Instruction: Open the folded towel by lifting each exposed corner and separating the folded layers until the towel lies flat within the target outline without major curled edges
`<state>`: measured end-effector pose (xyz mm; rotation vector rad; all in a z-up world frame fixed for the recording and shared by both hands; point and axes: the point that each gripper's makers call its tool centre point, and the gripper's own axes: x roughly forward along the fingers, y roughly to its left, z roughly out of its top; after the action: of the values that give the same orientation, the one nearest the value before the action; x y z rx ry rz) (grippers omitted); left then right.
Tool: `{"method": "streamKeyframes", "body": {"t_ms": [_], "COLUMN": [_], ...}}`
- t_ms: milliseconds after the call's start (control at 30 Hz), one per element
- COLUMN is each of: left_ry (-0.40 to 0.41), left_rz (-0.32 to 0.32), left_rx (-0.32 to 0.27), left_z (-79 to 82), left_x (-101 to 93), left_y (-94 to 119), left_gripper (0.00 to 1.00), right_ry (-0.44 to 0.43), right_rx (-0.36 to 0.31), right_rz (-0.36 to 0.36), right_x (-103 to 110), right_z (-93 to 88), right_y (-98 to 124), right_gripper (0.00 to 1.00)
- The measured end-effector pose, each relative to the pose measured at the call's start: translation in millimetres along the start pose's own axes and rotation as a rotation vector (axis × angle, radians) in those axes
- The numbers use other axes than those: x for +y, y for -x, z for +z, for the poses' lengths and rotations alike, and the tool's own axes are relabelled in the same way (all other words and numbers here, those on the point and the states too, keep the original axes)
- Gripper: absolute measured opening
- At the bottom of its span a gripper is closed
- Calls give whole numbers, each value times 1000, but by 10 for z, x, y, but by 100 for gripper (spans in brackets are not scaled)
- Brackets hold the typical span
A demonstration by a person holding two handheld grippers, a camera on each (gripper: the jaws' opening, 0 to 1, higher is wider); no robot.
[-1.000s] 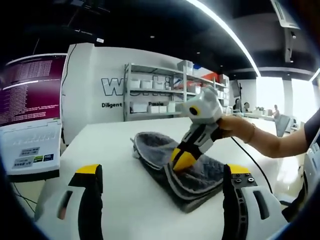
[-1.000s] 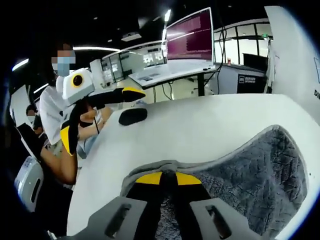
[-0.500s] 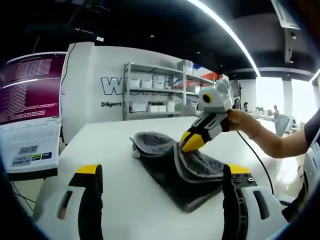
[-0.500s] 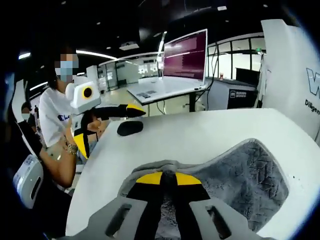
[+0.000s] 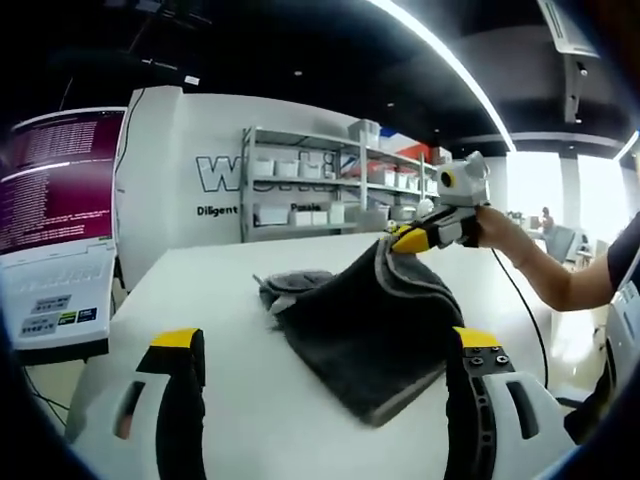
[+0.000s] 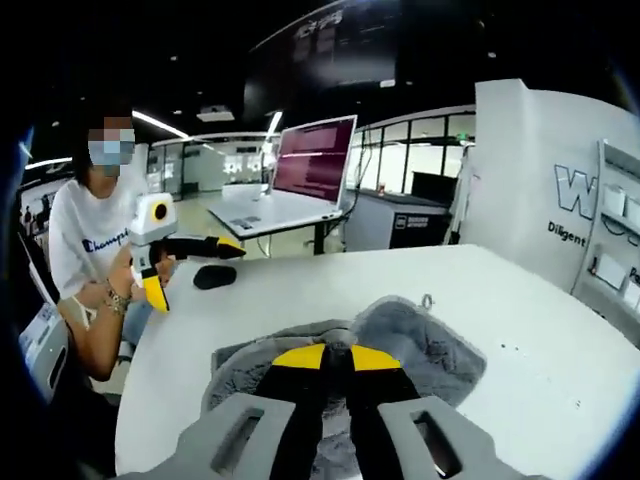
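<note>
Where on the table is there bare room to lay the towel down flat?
The white table is bare right of the grey towel, out to its far edge, and between the towel and the black mouse. The middle is crowded: the right hand-held gripper holds the towel up there.

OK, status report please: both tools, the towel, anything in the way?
Right tool shut on towel edge, raised off the white table. Left tool open, away from towel. Towel partly draped, not flat. Black mouse on the table, apart.
</note>
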<state>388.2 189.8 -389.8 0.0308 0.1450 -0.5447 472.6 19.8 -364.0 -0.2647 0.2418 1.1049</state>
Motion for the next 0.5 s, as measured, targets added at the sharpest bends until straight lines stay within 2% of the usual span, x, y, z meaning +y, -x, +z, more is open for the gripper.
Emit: {"method": "streamKeyframes", "body": {"t_ms": [200,333,400,500], "left_ry": [2,1,-1,-1], "left_rz": [-9,-14,-17,-16], "left_rx": [-2,2,3,1], "left_z": [5,-2,-3,0], "left_x": [-25,-43,-50,-48], "left_y": [-26,-45,-46,-41], "left_gripper": [99,99,99,99], "right_ry": [-50,-88,-103,-147], "right_rx": [-71,-86,-83,-59], "right_rz": [-159,-226,-254,-288], "right_x": [-269,-358,-381,-403], "right_z": [-104,-258,-369,-629], "right_y": [434,659,766,903], "right_gripper": [3,3,3,3]}}
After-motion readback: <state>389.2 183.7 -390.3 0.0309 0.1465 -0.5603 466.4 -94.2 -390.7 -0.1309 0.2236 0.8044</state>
